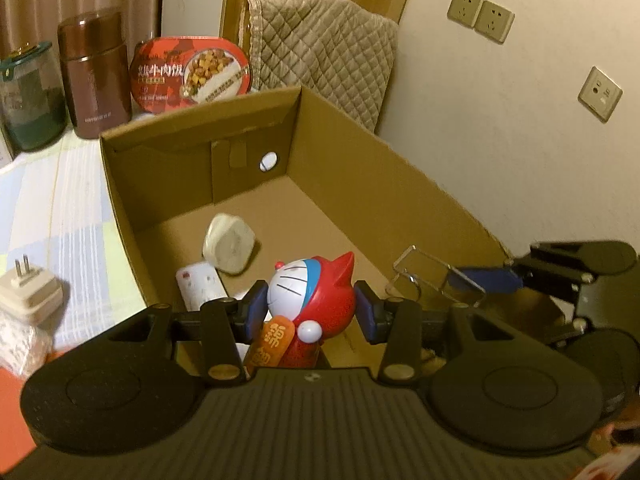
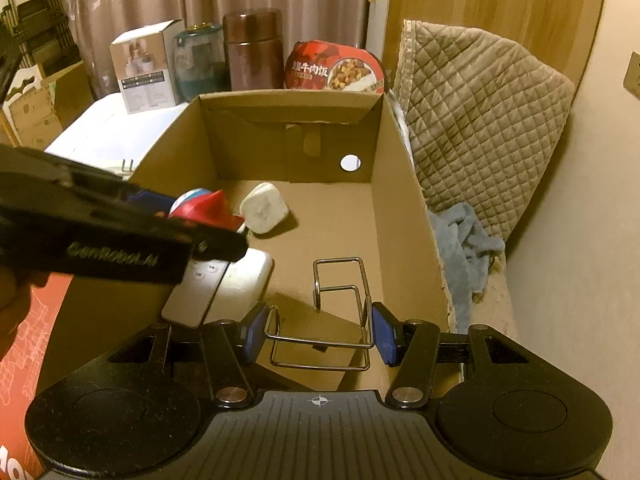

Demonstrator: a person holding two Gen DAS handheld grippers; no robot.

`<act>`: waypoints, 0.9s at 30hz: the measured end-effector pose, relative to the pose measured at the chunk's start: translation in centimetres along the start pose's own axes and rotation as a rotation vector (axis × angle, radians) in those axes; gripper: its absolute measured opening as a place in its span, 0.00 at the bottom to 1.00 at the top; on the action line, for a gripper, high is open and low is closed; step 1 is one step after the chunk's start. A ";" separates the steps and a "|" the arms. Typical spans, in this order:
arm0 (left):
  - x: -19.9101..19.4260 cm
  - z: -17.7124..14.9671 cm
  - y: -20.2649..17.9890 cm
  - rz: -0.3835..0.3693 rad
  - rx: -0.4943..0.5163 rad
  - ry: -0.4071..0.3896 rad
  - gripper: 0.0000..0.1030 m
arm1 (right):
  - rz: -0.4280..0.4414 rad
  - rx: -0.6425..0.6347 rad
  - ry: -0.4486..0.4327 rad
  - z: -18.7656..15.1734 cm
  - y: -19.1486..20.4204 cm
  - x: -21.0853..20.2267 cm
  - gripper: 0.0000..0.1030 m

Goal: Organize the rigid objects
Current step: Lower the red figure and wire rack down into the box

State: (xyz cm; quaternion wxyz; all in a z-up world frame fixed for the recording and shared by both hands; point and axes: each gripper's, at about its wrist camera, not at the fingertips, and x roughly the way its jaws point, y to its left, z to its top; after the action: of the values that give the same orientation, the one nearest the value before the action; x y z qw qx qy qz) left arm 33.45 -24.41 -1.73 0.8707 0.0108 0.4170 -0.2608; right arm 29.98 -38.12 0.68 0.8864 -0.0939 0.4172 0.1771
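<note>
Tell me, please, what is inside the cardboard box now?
In the cardboard box lie a white plug adapter and a white power strip, partly covered by the left gripper, which holds a red toy figure. The right gripper holds a wire rack inside.

Dim, warm yellowish indoor light in both views, prob from overhead. Soft shadow falls right of the white plug block (image 2: pixel 264 208) on the cardboard box (image 2: pixel 396 184) floor; inner far wall of box sits in shade. Small glare spots on the brown flask (image 1: pixel 94 72) and the food-tub lid (image 1: pixel 192 74). Strong fisheye bending: box rims and wall (image 1: pixel 520 140) curve, black vignette at top corners. Left gripper (image 2: pixel 132 236) looks smeared and soft crossing the right-wrist view; near-lens bottom corners blurred. Grainy overall.
</note>
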 end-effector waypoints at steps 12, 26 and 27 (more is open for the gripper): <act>-1.9 -2.2 -1.3 0.014 0.046 0.021 0.40 | -0.007 0.026 0.000 -1.0 -0.3 -0.5 0.50; -3.6 -3.6 -2.5 0.015 0.090 0.027 0.38 | 0.003 0.044 -0.010 -1.5 0.3 -1.5 0.50; -3.8 -3.5 -2.5 0.017 0.093 0.023 0.38 | 0.002 0.046 -0.011 -1.6 0.3 -1.6 0.50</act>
State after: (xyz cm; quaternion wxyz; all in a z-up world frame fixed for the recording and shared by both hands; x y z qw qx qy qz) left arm 27.78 -24.10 -0.79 0.8666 0.0576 0.4142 -0.2723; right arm 27.81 -38.71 0.91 0.8905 -0.0722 0.4161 0.1691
